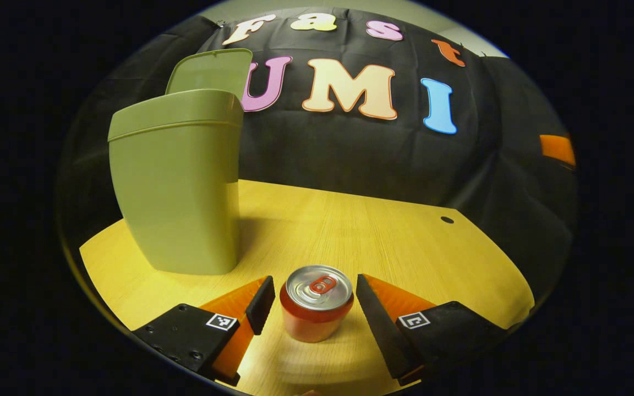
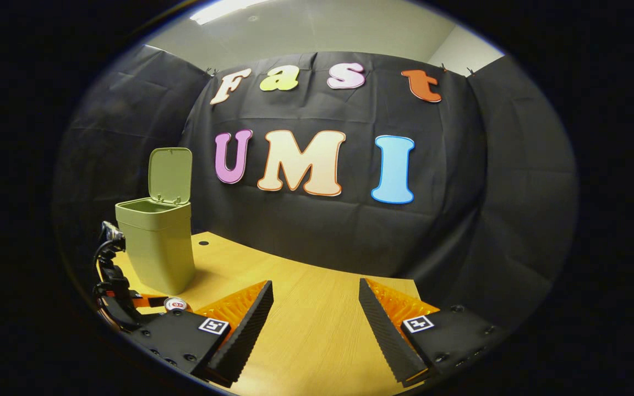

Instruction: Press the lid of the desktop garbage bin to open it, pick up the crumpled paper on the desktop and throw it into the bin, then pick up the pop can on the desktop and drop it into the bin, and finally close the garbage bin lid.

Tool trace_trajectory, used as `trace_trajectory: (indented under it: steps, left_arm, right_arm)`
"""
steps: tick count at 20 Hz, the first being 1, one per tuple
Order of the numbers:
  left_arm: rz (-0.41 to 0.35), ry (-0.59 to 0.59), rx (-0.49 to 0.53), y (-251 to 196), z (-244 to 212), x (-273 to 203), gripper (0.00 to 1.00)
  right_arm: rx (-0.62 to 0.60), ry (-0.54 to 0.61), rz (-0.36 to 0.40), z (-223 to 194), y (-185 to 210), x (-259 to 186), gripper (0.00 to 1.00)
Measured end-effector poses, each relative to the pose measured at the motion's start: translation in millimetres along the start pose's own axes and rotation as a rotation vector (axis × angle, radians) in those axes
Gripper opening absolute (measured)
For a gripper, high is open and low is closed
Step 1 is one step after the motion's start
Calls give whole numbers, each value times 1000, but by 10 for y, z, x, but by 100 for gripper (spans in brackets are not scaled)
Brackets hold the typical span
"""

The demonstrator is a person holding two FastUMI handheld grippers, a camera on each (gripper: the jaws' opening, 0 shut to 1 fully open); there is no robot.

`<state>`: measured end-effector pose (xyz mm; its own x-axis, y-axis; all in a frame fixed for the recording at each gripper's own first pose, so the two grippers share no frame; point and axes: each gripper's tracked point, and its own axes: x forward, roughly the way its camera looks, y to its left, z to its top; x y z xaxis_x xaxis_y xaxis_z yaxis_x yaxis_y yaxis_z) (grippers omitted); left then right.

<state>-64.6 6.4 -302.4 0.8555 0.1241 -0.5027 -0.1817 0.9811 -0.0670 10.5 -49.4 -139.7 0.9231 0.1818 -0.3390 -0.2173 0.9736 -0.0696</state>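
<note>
Bin (image 1: 176,181) lid (image 1: 211,70) stands open. I see no crumpled paper on the desktop (image 1: 350,231), so I judge it already dropped in. Pop can (image 1: 317,302) stands upright between my left gripper (image 1: 310,305) fingers, jaws spread, not touching it. Right gripper (image 2: 315,319) hangs released over bare desk, well apart from the bin. Left: grasp can, drop it, close lid.

Light wooden table (image 2: 317,308), black cloth wall (image 2: 460,220) behind, pale ceiling (image 2: 322,27), ceiling light (image 2: 223,10)
</note>
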Motion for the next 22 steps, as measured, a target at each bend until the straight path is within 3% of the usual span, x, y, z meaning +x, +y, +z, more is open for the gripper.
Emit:
trace_trajectory:
  steps: [4, 6, 7, 16, 22]
  left_arm:
    - [5, 17, 10, 2, -63, 53, 90]
    - [8, 5, 18, 8, 50, 38, 79]
    - [8, -11, 23, 6, 130, 15, 79]
    - [-27, -181, 77, -73, 1266, -228, 78]
    - [-101, -300, 123, -87, 2036, -342, 78]
  right_arm:
    - [-12, -3, 21, -1, 43, -4, 99]
    - [-7, -16, 34, 18, 76, -14, 99]
    - [0, -25, 41, 36, 99, -17, 99]
    - [120, -16, 115, -79, 449, 42, 98]
    - [188, -8, 108, -4, 779, 185, 97]
